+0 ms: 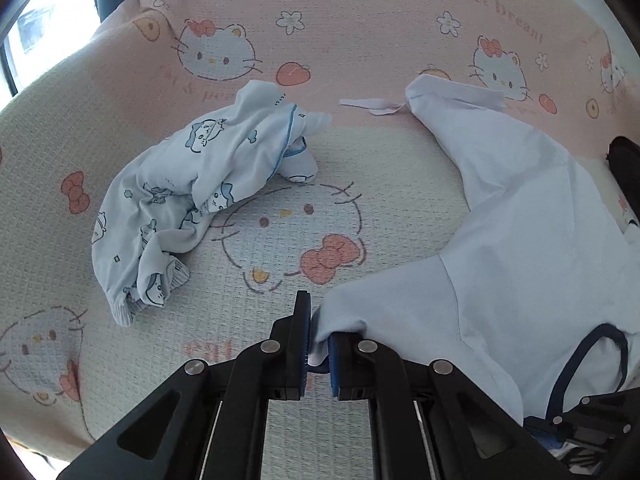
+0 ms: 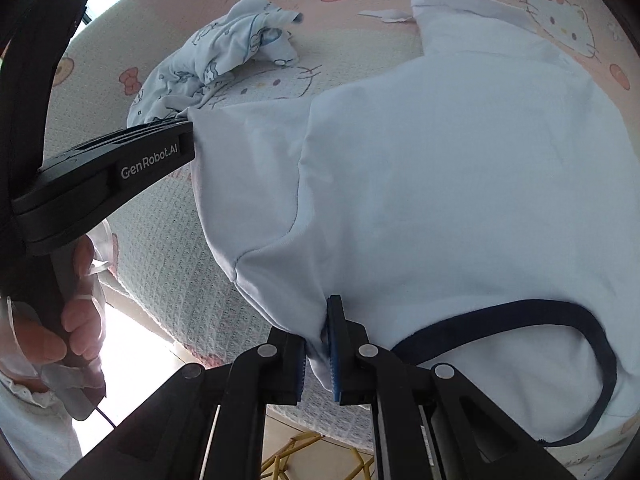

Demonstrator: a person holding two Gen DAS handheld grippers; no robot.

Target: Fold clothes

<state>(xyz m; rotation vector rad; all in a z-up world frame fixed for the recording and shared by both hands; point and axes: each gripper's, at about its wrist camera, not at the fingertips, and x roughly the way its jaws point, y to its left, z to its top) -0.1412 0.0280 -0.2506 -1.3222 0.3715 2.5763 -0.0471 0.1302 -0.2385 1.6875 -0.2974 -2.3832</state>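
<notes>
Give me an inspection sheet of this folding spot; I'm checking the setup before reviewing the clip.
Surface: cat-print bedspread, pink and cream, covering the whole work area.
Job's things: pale blue T-shirt with dark neckband, spread flat; crumpled printed garment lying apart to its left.
Clutter: small white fabric scrap beside the T-shirt's far sleeve.
Grippers: left gripper shut on the T-shirt's sleeve edge; right gripper shut on the T-shirt near its shoulder by the neckband.
Cables: thin dark wire below the person's hand.
Surroundings: bright window at upper left; yellow frame on the floor below the bed edge.
</notes>
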